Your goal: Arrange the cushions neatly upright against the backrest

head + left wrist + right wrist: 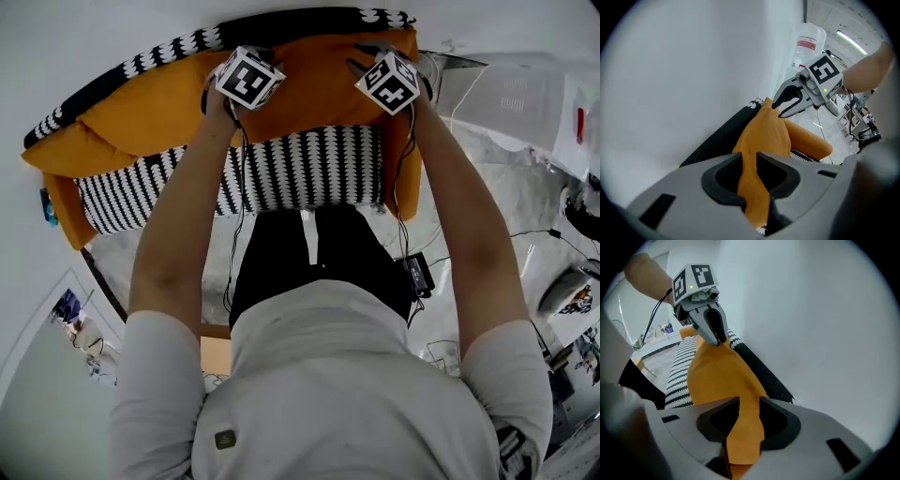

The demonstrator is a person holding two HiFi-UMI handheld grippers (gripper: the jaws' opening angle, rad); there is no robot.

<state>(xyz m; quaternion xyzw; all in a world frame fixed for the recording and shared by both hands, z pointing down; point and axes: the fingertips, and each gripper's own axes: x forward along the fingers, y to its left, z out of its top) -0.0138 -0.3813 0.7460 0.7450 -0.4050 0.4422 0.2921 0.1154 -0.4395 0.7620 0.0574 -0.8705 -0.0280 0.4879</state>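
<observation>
A large orange cushion [309, 89] stands against the sofa's dark backrest [281, 26]. Both grippers are at its top edge. My left gripper [246, 77] has the cushion's upper left corner [761, 140] between its jaws [752, 185]. The fabric runs through the gap and the pads do not seem to press it. My right gripper [389, 80] has the upper right corner [722, 380] between its jaws [743, 425], and they stand visibly apart. Each gripper view shows the other gripper at the cushion's far corner [780, 105] [717, 341]. A second orange cushion [122, 117] leans at the left.
The sofa seat [309, 169] is black-and-white patterned, with orange sides [408, 178]. A white wall rises right behind the backrest. A white box [525, 98] stands at the right. Cables and a power adapter [417, 274] lie on the floor by the person's legs.
</observation>
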